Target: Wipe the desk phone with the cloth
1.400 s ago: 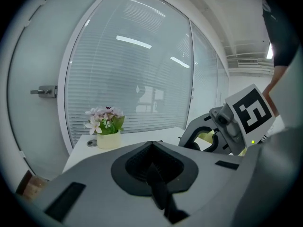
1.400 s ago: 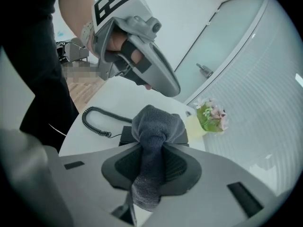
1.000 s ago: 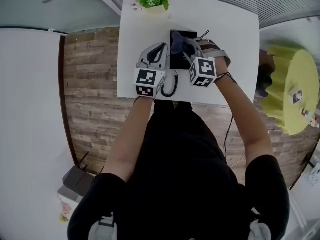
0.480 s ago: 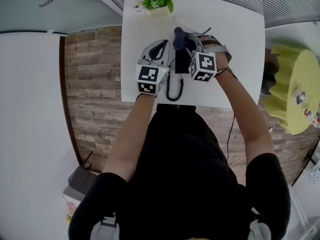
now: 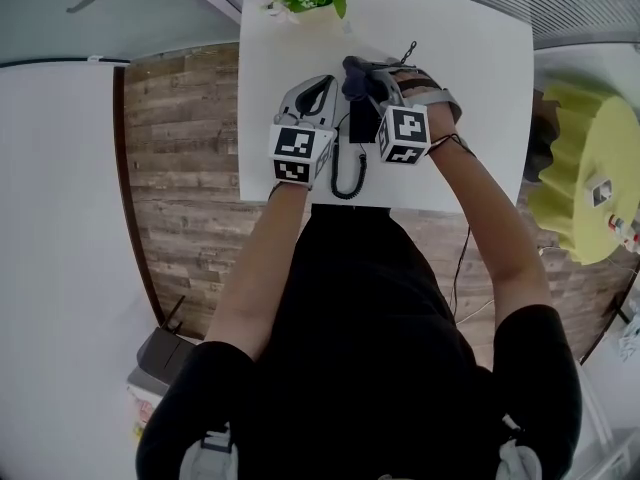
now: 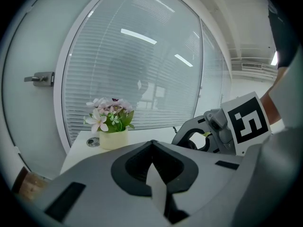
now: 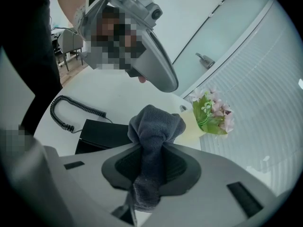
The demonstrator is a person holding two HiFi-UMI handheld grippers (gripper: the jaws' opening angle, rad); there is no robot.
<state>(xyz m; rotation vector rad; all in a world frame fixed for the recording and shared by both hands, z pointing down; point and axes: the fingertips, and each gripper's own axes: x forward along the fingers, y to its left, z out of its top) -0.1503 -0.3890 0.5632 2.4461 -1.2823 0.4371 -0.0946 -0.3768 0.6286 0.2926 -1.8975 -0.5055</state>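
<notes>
Progress is judged as mid-wipe at most: the cloth (image 7: 156, 124) is already gripped & held at the desk phone (image 7: 102, 134), but no cleaned area can be told apart, so most of the wiping is taken as left. Contact btwn the two can't be confirmed

Table (image 5: 470, 118), white & smooth w/ rounded corners, is spread under both grippers. The phone, a flat matte-black slab w/ sharp edges, lies just below the right gripper's (image 7: 152, 148) jaws, ahead & to their left. Those jaws are clamped on the cloth, dark grey terry, w/ a soft bunched knob pushed out past the tips. The left gripper (image 6: 152, 151) is pressed closed, nothing held; the phone sits right of its jaws. A coiled black cord (image 7: 71, 112) is laid left of the right jaws. A small pale pot of pink flowers (image 6: 112, 137) stands beyond the left jaws
</notes>
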